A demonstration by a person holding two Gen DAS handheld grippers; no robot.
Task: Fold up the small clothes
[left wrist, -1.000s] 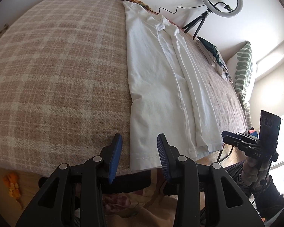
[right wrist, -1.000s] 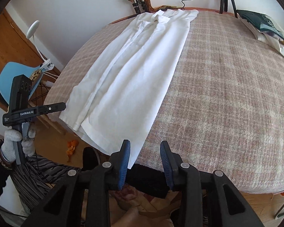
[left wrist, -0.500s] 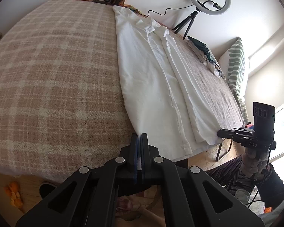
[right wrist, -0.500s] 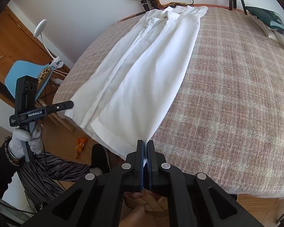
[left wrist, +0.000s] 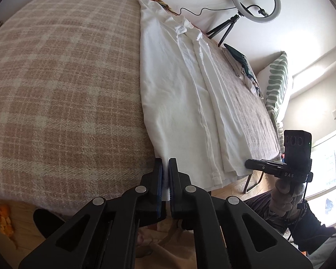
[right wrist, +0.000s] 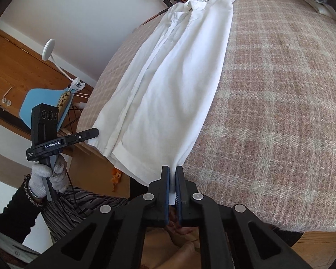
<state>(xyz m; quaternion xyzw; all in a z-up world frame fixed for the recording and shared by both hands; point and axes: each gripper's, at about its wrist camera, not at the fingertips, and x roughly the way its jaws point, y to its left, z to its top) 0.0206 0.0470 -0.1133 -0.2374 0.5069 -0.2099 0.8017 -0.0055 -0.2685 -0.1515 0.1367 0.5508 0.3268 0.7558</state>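
A white button shirt [left wrist: 186,94] lies lengthwise on the plaid blanket [left wrist: 62,85], its sides folded in and its collar at the far end. It also shows in the right wrist view [right wrist: 168,85]. My left gripper [left wrist: 165,168] is shut on the hem's left corner at the near edge of the bed. My right gripper [right wrist: 172,174] is shut on the hem's right corner. Each gripper shows in the other's view, the right one [left wrist: 253,164] and the left one [right wrist: 94,132], both at the hem.
A ring light on a tripod [left wrist: 255,0] stands behind the bed. A green patterned pillow [left wrist: 277,85] and folded clothes [left wrist: 242,60] lie at the right edge. A blue chair [right wrist: 42,100] stands left of the bed. Orange scraps [left wrist: 4,219] lie on the floor.
Both grippers were open just short of the hem a second ago. They moved in and shut on its two corners, and the hem now lifts slightly off the bed edge.
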